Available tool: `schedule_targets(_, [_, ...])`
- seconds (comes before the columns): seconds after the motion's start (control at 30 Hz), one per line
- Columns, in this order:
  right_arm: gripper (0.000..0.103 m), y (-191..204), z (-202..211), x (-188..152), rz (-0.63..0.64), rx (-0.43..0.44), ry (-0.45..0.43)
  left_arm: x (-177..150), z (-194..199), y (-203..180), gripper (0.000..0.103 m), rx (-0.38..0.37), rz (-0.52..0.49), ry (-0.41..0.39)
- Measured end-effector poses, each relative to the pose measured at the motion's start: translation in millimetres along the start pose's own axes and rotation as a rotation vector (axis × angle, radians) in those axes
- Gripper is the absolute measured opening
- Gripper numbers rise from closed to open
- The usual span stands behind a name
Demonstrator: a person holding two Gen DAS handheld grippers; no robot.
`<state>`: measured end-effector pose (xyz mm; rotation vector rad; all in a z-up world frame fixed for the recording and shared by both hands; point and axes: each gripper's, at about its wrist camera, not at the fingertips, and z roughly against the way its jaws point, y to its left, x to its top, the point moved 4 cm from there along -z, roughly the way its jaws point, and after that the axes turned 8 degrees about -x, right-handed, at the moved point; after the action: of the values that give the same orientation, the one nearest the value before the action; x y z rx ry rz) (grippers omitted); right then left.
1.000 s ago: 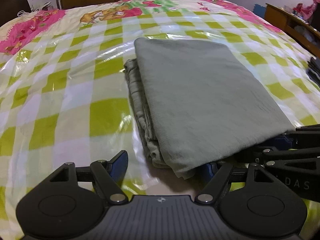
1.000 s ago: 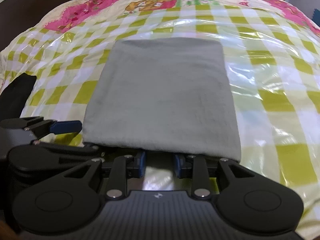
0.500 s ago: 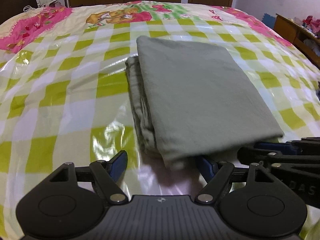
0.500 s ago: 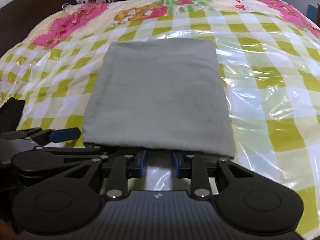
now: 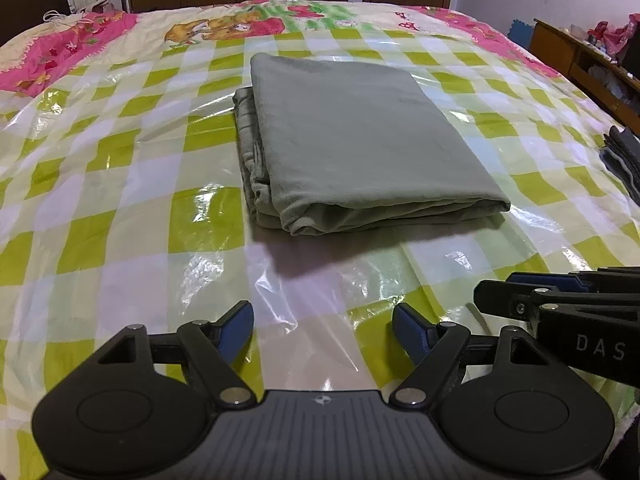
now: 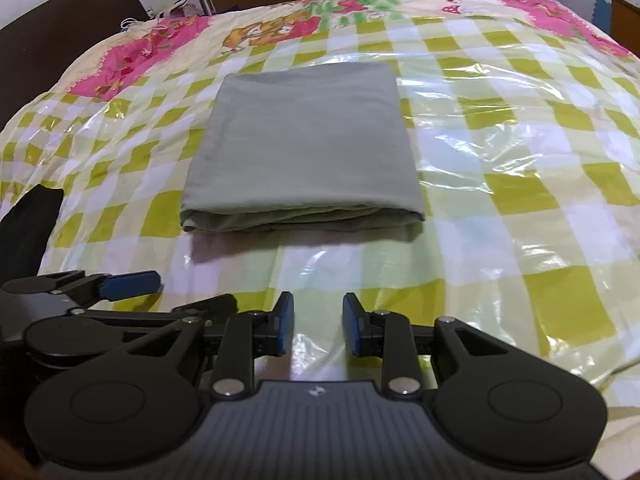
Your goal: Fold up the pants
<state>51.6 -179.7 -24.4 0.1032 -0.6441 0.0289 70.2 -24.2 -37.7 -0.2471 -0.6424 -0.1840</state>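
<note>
Reading "DAS" on right gripper [image 5: 560,308], folded pants [image 5: 352,148] beyond

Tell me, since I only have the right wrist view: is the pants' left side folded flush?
Observer: No. On the pants, lower layers stick out past the top layer on that side.
Operator: Are the left jaws holding anything?
Observer: No. The left gripper is wide open, nothing between its jaws, short of the pants.
Operator: Anything else lying nearby?
Observer: A dark folded cloth lies at the bed's right edge.
</note>
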Motion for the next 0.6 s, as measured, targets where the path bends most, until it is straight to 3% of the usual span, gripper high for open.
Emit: schedule_targets(0.6, [0.031,1,12,-14,0.008,0.008,0.023,-10,14,-3,0.091,0.011,0.027,0.008])
